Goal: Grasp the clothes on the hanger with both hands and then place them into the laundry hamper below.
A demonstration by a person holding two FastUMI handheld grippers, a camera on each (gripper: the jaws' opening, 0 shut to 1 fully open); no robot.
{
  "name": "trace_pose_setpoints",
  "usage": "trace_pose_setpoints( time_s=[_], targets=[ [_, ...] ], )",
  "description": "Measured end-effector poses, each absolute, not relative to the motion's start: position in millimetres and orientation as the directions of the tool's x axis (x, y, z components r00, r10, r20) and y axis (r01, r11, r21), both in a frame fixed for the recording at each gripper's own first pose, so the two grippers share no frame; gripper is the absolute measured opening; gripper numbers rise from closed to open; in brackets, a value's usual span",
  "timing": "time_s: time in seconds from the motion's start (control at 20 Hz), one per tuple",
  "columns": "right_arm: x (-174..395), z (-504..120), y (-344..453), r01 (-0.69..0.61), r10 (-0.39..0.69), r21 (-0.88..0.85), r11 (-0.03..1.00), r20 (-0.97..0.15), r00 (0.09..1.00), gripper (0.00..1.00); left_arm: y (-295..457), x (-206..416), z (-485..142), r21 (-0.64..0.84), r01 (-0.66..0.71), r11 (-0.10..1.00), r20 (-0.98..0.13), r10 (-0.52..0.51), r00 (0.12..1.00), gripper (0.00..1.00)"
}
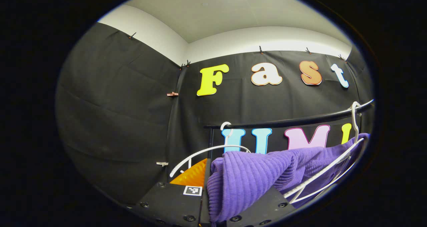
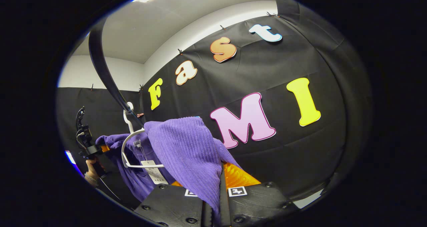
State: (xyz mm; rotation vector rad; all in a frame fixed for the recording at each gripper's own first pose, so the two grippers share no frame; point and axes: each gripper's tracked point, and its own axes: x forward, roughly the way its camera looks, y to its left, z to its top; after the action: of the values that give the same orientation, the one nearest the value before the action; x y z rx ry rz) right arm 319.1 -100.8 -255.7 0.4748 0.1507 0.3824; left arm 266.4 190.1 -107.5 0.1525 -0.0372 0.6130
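Note:
A purple ribbed knit garment (image 1: 253, 173) hangs over a white hanger (image 1: 327, 168) on a black rail (image 1: 293, 121). In the left gripper view my left gripper (image 1: 206, 187) is shut on one shoulder of the knit, which bunches up between its fingers. In the right gripper view my right gripper (image 2: 218, 190) is shut on the other shoulder of the garment (image 2: 186, 150), and the fabric runs down between the fingers. The white hanger (image 2: 128, 147) with a paper tag (image 2: 153, 172) sits to the left under the rail (image 2: 106, 73). Farther left, a hand holds the other gripper (image 2: 88, 150).
A second white hanger (image 1: 206, 152) hangs empty on the rail's left end, close to my left gripper. The black cloth wall stands close behind the rail. A pale ceiling is overhead.

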Motion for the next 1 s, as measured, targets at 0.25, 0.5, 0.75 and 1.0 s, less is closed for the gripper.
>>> trace_pose_setpoints(
  time_s=[0.25,0.5,0.75,1.0],
  targets=[
    [331,-251,-106,-0.319,0.384,0.509,0.8,-0.025,0.923,0.17,198,292,-174,0.178,-0.53,0.829,-0.053,0.546,0.836,0.11],
    [334,-249,-104,-0.334,0.424,0.606,0.722,-0.007,0.906,0.17,203,308,-246,0.061,-0.472,0.879,-0.19,0.475,0.859,0.1],
    [327,-249,-86,-0.383,0.488,0.596,0.706,-0.018,0.873,0.17,199,301,-306,0.013,-0.474,0.88,-0.258,0.461,0.849,0.11],
    [344,-215,-114,-0.371,0.404,0.629,0.683,0.099,0.909,0.17,145,291,-358,-0.048,-0.449,0.893,-0.357,0.404,0.842,0.11]
  ],
)
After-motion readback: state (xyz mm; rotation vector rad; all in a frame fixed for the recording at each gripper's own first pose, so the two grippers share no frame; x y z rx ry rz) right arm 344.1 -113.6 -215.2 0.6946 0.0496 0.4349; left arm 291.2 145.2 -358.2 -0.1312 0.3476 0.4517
